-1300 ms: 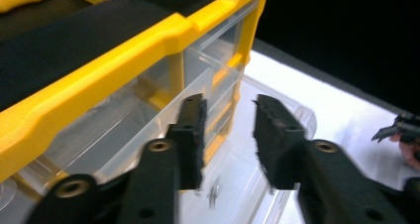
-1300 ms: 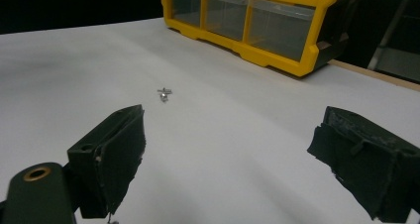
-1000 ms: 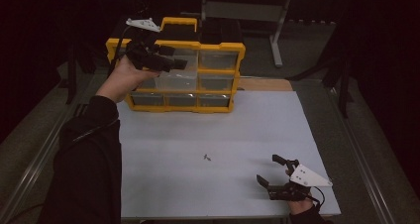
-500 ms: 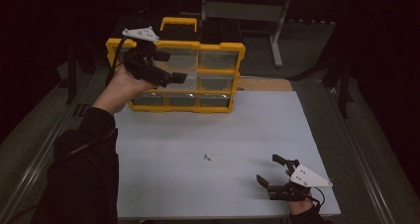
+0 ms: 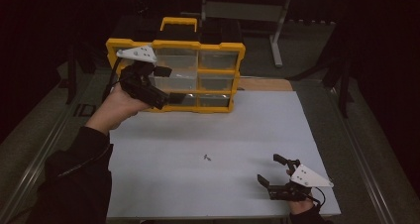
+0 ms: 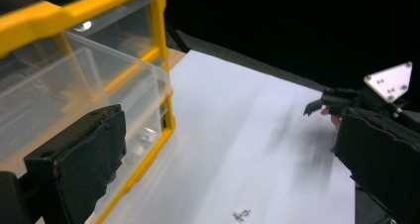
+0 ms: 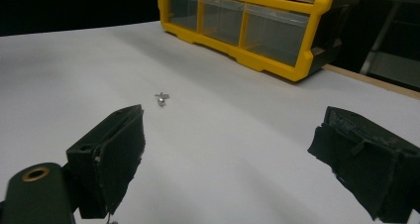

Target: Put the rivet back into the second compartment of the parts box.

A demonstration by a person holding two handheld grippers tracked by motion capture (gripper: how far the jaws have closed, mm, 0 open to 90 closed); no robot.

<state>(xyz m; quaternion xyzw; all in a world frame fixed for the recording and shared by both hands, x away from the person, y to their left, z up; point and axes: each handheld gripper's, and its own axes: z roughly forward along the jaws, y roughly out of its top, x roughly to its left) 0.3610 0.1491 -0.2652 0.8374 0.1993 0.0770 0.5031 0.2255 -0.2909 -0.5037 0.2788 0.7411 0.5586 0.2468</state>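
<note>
A yellow organizer (image 5: pixel 198 48) with clear drawers stands at the far left of the white table top (image 5: pixel 237 130). One clear drawer (image 5: pixel 182 83) (image 6: pixel 89 80) sticks out of its frame. My left gripper (image 5: pixel 169 84) (image 6: pixel 228 169) hovers just in front of that drawer. Its jaws have just been opening and stand open with nothing between them; the left jaw is beside the drawer's front corner. A small metal screw (image 5: pixel 207 157) (image 6: pixel 241 215) (image 7: pixel 162 98) lies alone mid-table. My right gripper (image 5: pixel 271 169) (image 7: pixel 233 149) rests open on the near right part of the table, empty.
The organizer (image 7: pixel 277 60) has a yellow carry handle (image 5: pixel 178 22) on top. A strip of bare wood (image 5: pixel 262 84) shows behind the white top. A grey metal stand (image 5: pixel 277 33) is beyond the table. Dark floor surrounds the table.
My left hand has carried its gripper from the organizer's upper left corner down and nearer, to the front of the middle-left drawer. My right gripper has stayed put.
</note>
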